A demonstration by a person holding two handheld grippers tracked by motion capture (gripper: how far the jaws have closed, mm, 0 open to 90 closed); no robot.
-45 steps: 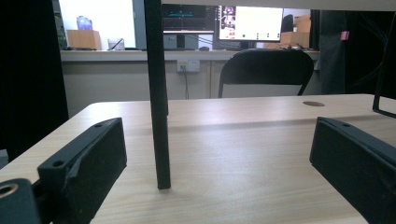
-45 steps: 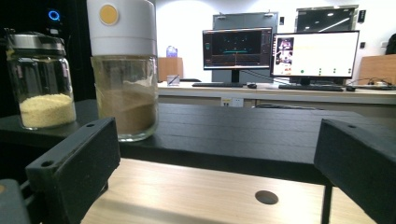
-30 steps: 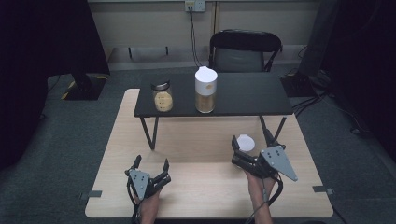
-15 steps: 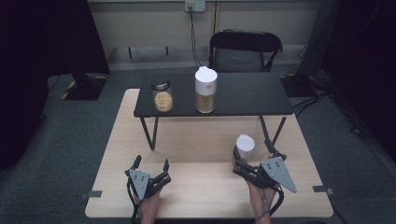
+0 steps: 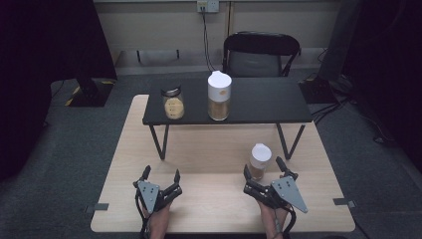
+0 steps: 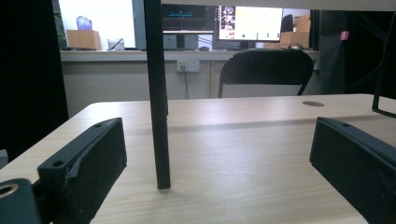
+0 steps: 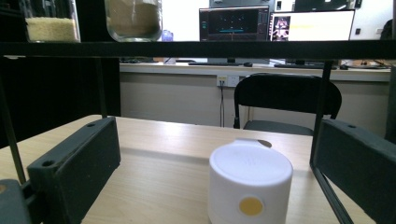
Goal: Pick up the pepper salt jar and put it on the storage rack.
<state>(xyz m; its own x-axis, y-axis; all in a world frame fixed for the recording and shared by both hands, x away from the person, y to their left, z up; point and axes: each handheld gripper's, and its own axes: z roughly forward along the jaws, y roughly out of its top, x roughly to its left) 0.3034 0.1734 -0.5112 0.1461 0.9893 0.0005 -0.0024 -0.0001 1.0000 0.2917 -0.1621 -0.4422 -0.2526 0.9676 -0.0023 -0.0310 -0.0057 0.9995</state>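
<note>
Underneath everything, a pale wooden table (image 5: pixel 214 164): matt, fine-grained, rectangular, wide enough for both hands to work side by side. Raised over its far half, a black shelf (image 5: pixel 259 102) on thin metal legs, flat and dull-surfaced, probably there to keep stored containers above the working area. On that shelf, a tall jar (image 5: pixel 219 95) with a white lid and clear walls over tan grain, and left of it a squat glass jar (image 5: pixel 173 102) with a dark lid and paler contents; both upright, well apart from the hands.

Nearer, on the bare wood just beside the shelf's right legs, a small white-capped container (image 5: pixel 260 160): cylindrical, smooth plastic lid with a round yellow dot on its side, tan fill below. Upright, touched by nothing.

Directly behind it, the right gripper (image 5: pixel 263 172), jaws spread wide with the container (image 7: pixel 250 184) standing between and beyond them, gripping nothing; apparently lined up for a grasp or just let go. Resting low at the near left, the left gripper (image 5: pixel 160 175), likewise wide open and empty, facing a shelf leg (image 6: pixel 158 93), seemingly idle.
</note>
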